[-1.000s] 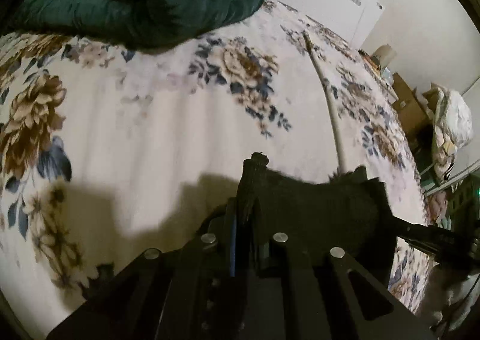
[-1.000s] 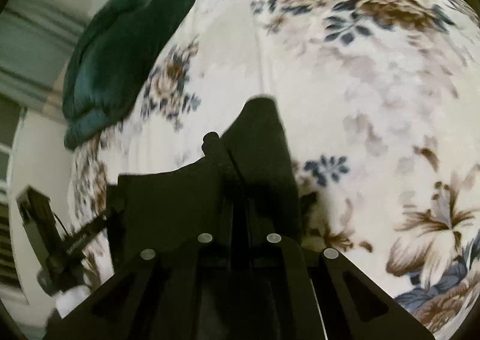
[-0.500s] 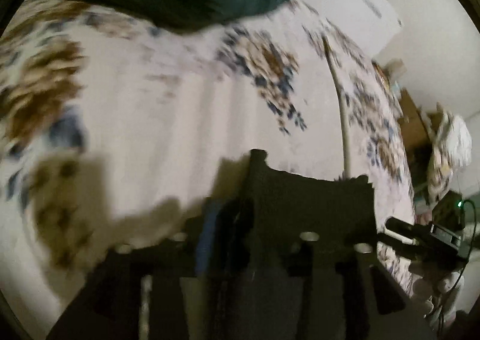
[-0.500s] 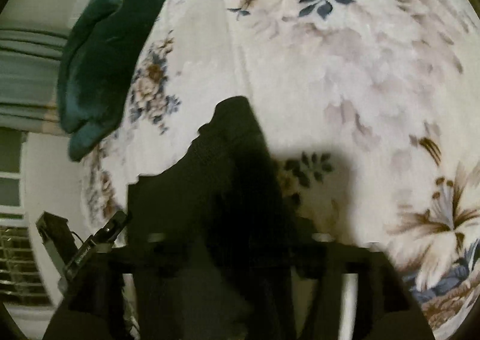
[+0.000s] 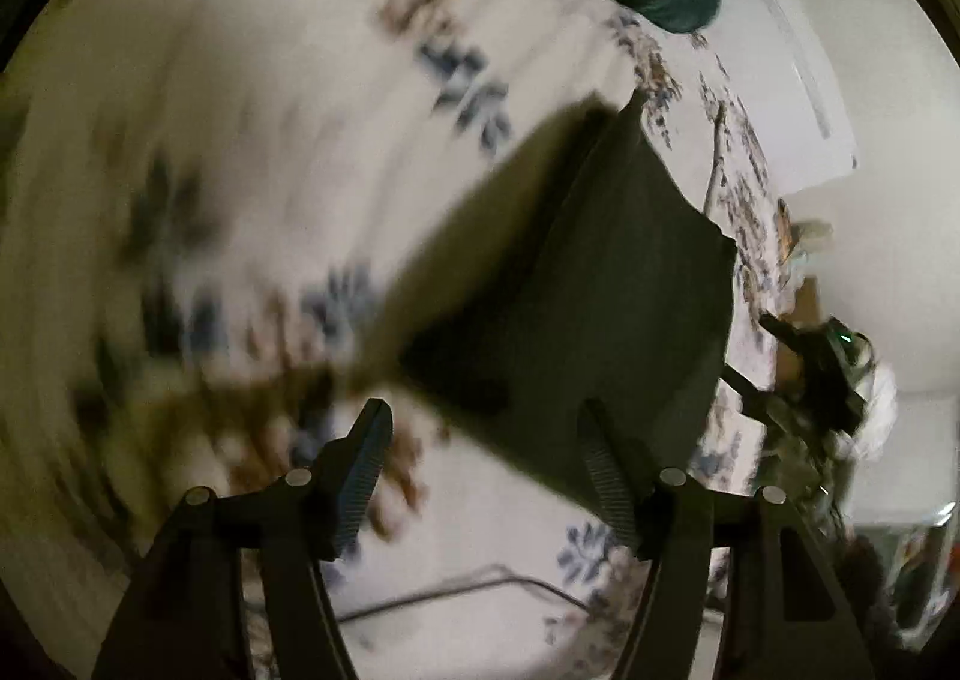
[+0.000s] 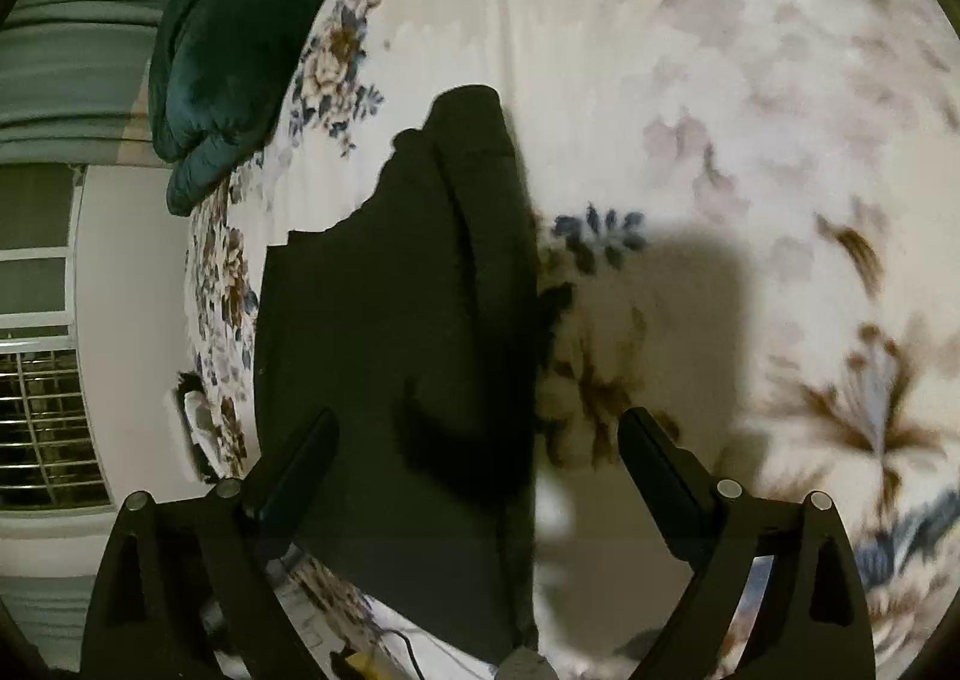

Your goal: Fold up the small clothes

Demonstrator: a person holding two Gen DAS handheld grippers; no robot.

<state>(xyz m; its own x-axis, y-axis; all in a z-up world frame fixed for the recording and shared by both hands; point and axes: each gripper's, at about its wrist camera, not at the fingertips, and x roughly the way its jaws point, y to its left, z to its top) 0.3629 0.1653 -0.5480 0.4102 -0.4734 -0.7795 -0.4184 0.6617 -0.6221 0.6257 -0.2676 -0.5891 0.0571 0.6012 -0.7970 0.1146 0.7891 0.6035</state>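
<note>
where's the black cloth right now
The black cloth lies flat on the floral bedspread, centre-left in the right wrist view, below the green blanket. It sits ahead of both open grippers, held by neither.

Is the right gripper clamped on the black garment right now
No, the right gripper is open, its fingers spread apart above the black garment.

No text, label, brand, number or sign can be read in either view
</note>
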